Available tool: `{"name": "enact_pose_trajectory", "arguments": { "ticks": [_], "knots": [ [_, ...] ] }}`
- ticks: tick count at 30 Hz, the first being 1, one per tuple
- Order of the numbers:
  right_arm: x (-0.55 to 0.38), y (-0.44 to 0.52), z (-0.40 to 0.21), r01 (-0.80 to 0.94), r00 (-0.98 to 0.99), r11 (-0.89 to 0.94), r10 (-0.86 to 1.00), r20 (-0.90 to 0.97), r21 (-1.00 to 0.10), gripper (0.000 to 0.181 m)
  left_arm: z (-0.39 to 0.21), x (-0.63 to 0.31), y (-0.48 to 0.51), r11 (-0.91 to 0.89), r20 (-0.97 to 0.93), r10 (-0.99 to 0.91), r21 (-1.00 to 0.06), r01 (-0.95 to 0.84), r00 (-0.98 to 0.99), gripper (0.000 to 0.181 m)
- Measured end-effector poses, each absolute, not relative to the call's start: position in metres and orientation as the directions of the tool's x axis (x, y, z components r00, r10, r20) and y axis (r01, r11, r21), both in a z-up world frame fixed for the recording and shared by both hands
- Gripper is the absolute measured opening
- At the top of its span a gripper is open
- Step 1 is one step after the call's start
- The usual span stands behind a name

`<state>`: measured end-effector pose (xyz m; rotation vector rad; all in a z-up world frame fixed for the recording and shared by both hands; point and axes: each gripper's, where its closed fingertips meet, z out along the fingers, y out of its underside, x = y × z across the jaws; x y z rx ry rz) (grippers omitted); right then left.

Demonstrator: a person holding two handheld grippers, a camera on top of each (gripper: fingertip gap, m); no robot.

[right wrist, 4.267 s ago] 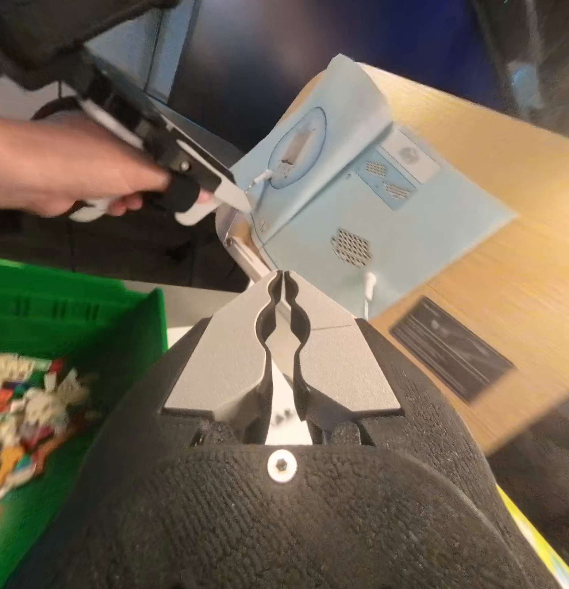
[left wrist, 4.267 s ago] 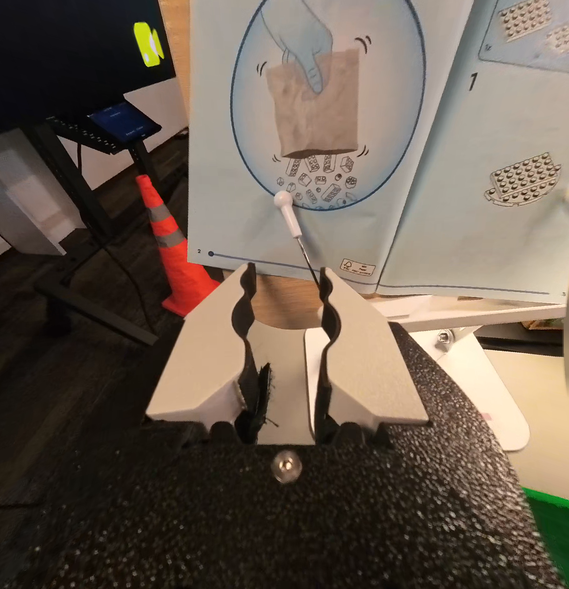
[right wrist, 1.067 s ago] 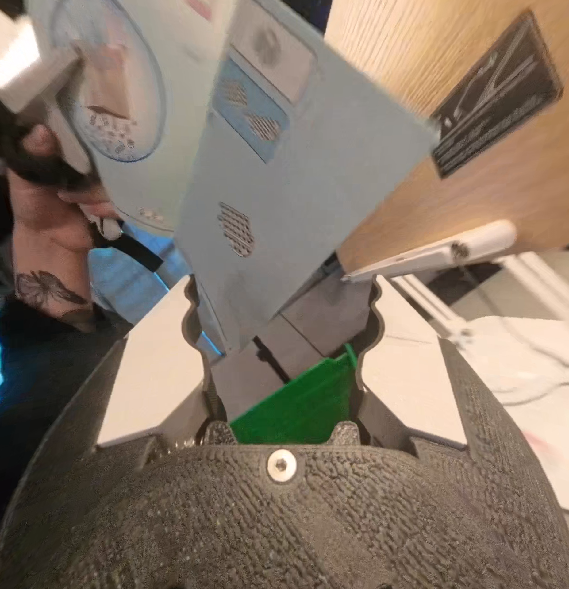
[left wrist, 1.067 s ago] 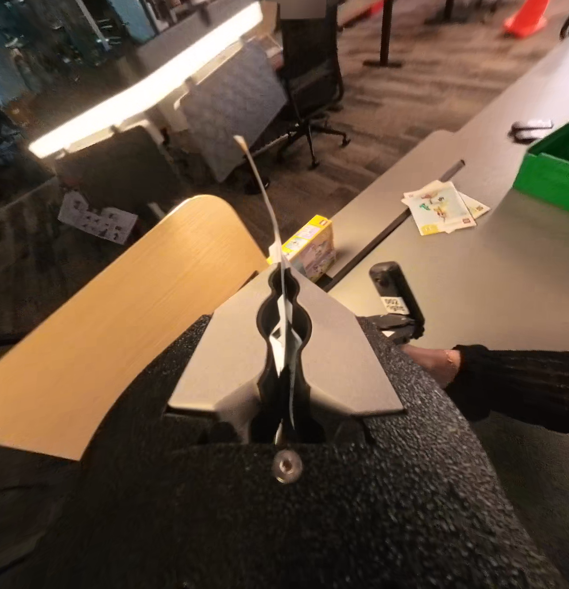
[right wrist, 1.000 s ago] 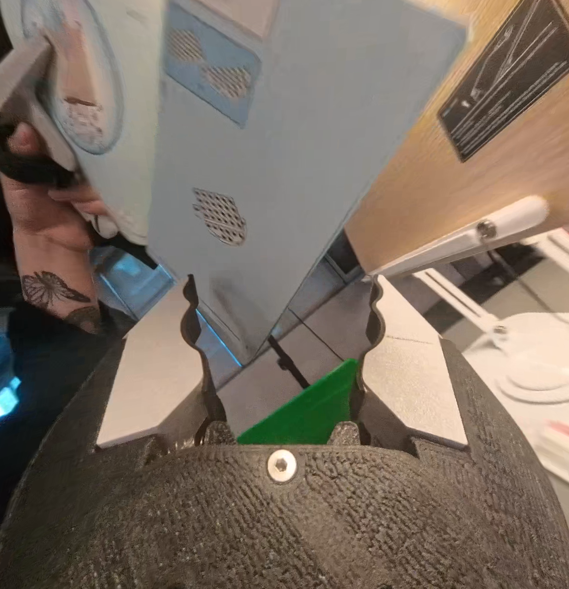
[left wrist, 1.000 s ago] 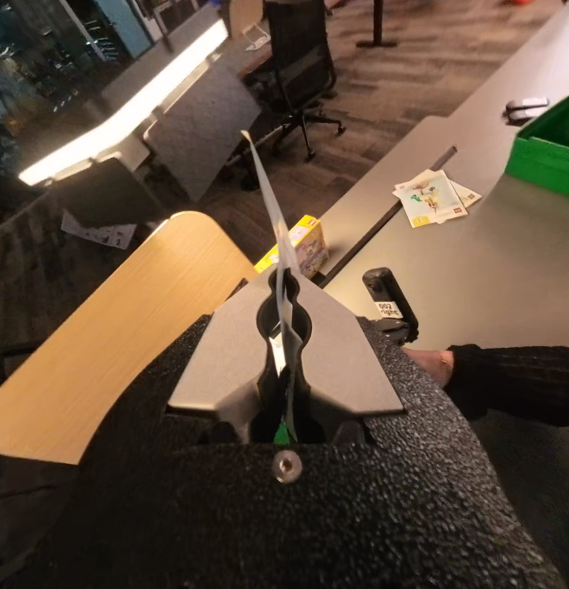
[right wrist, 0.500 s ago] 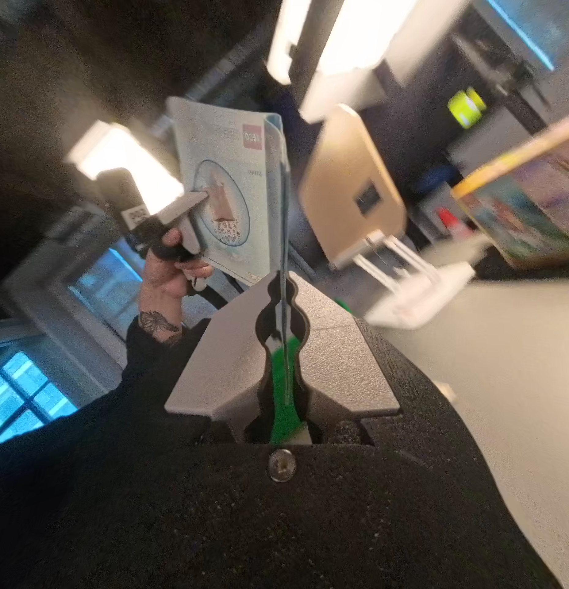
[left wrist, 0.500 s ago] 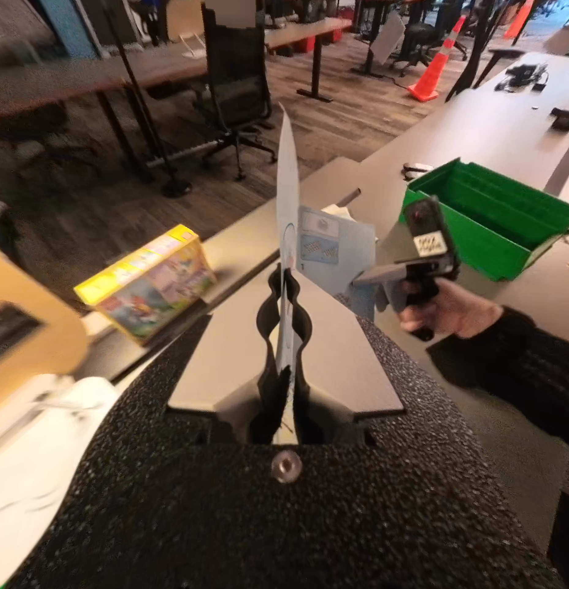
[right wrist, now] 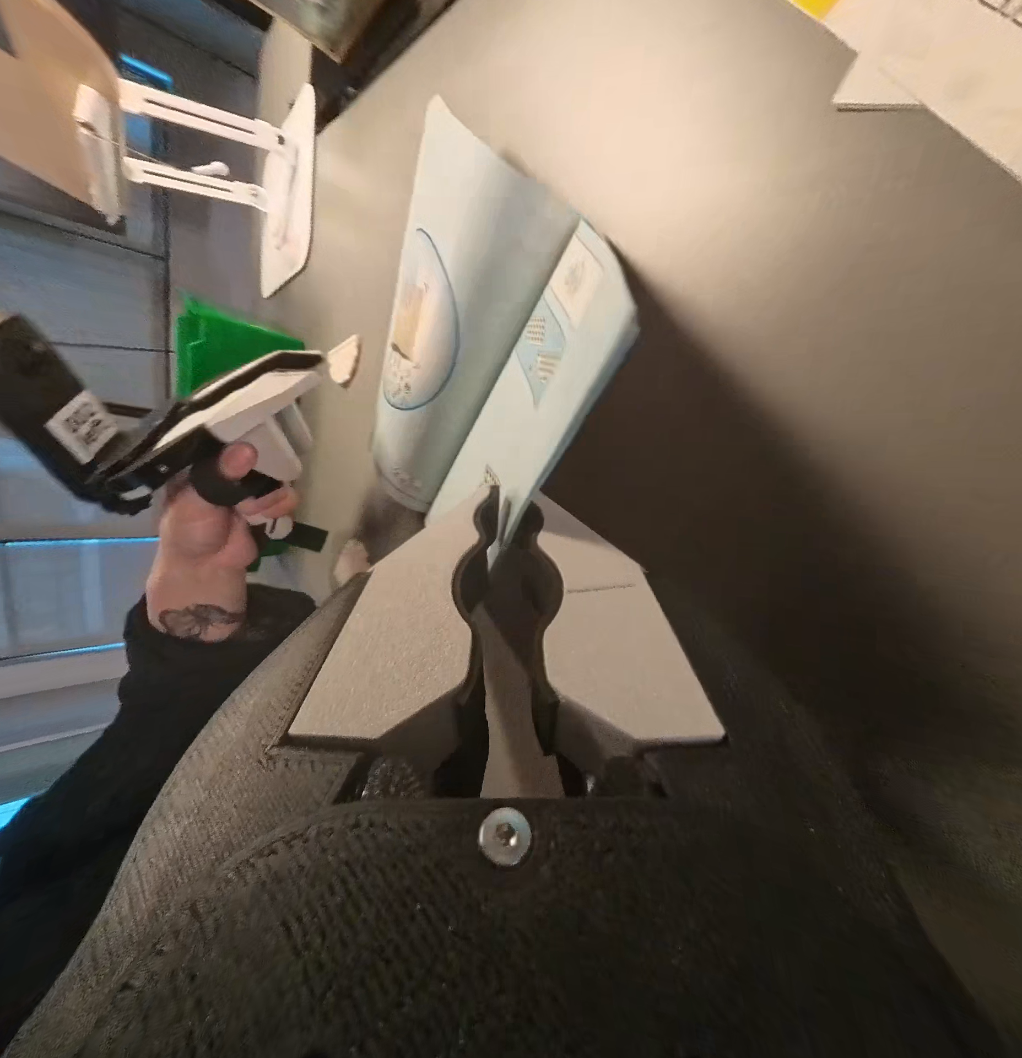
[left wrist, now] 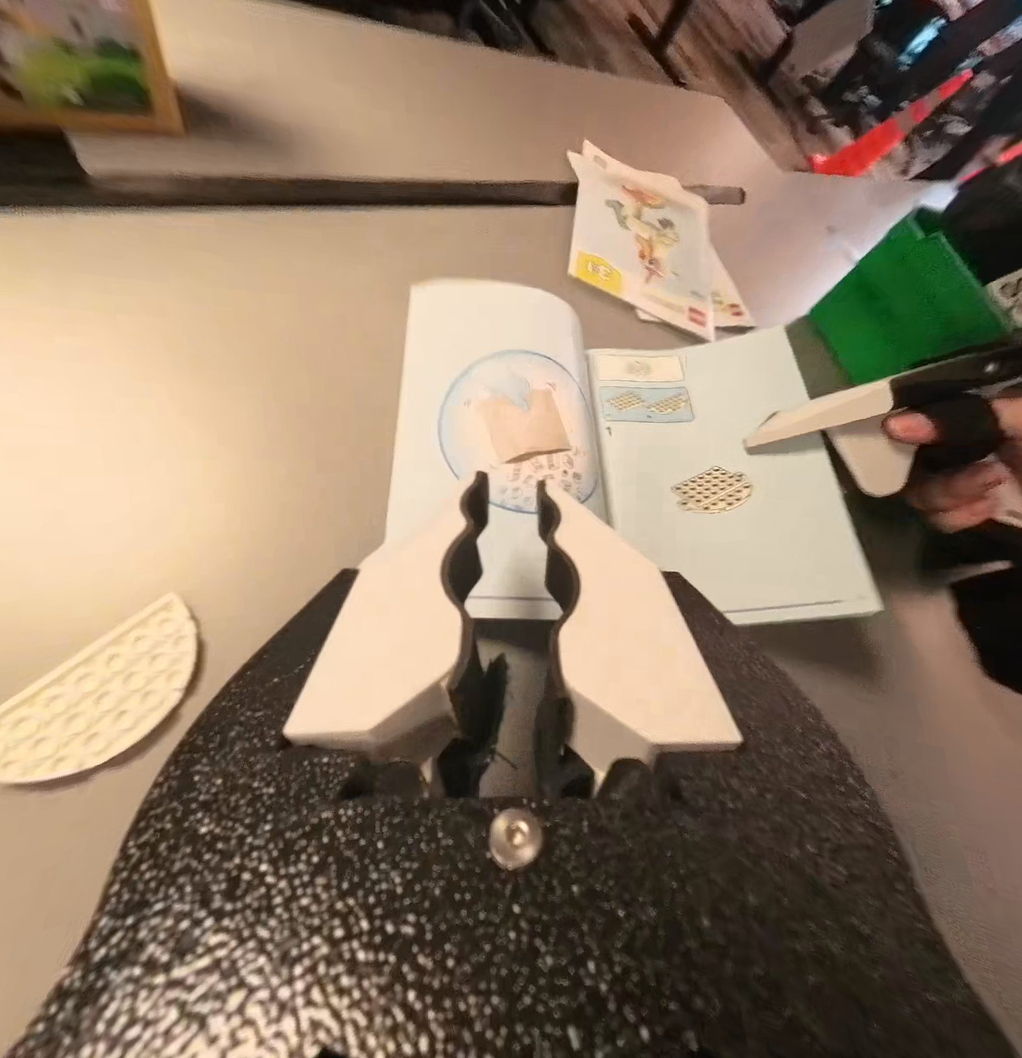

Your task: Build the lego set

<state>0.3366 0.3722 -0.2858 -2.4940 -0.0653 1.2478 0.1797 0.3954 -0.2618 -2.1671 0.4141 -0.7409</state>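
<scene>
the open instruction booklet lay on the grey table, its left page curling upward and its right page nearly flat. the left gripper was positioned over the lower edge of the left page with its two pale fingers apart and nothing between them. in the right wrist view the right gripper had its fingers nearly together, pinching the edge of the booklet's right-hand page, which ran upward from the fingertips. the same gripper appeared in the left wrist view at the right edge of the booklet, gripped by a hand in a dark sleeve; from that angle its fingers looked together, though motion blur obscured the tips. a half-round cream lego plate, underside up, lay on the table to the left of the left gripper, well apart from the booklet. a green bin stood beyond the booklet's right corner, partly hidden by the right gripper. several further printed leaflets lay stacked beyond the booklet near the table seam. a box with a yellow border, blurred, stood at the far left. in the right wrist view a white stand carrying a wooden board was noted beyond the booklet.
</scene>
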Motion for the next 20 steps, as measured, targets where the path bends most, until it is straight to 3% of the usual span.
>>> {"name": "enact_pose_trajectory", "arguments": {
  "ticks": [1, 3, 6, 11, 14, 17, 20],
  "knots": [
    [0.338, 0.374, -0.291, -0.106, 0.629, -0.939, 0.190, -0.754, -0.326, 0.011, -0.257, 0.178, 0.395, -0.579, 0.300, -0.531, -0.811, -0.081, 0.792, 0.022],
    [0.344, 0.378, -0.304, -0.087, 0.677, -0.942, 0.181, -0.713, -0.323, 0.019, -0.242, 0.185, 0.385, -0.464, 0.185, -0.604, -0.873, -0.153, 0.775, 0.035],
    [0.348, 0.383, -0.309, -0.068, 0.722, -0.931, 0.201, -0.662, -0.357, 0.031, -0.223, 0.208, 0.361, -0.253, -0.018, -0.734, -0.921, -0.297, 0.679, 0.038],
    [0.380, 0.388, -0.305, 0.025, 0.879, -0.850, 0.269, -0.393, -0.525, 0.065, -0.217, 0.257, 0.319, 0.049, -0.309, -0.824, -0.874, -0.484, 0.475, 0.045],
    [0.392, 0.390, -0.287, 0.023, 0.914, -0.753, 0.283, -0.291, -0.658, 0.069, -0.227, 0.297, 0.294, 0.146, -0.345, -0.890, -0.834, -0.532, 0.298, 0.040],
    [0.388, 0.391, -0.258, 0.018, 0.899, -0.525, 0.380, -0.216, -0.851, 0.062, -0.250, 0.328, 0.283, 0.245, -0.375, -0.921, -0.764, -0.597, 0.102, 0.052],
    [0.383, 0.379, -0.250, 0.122, 0.880, -0.317, 0.473, -0.045, -0.941, 0.052, -0.280, 0.343, 0.270, 0.303, -0.309, -0.944, -0.686, -0.661, -0.113, 0.065]
  ]
}}
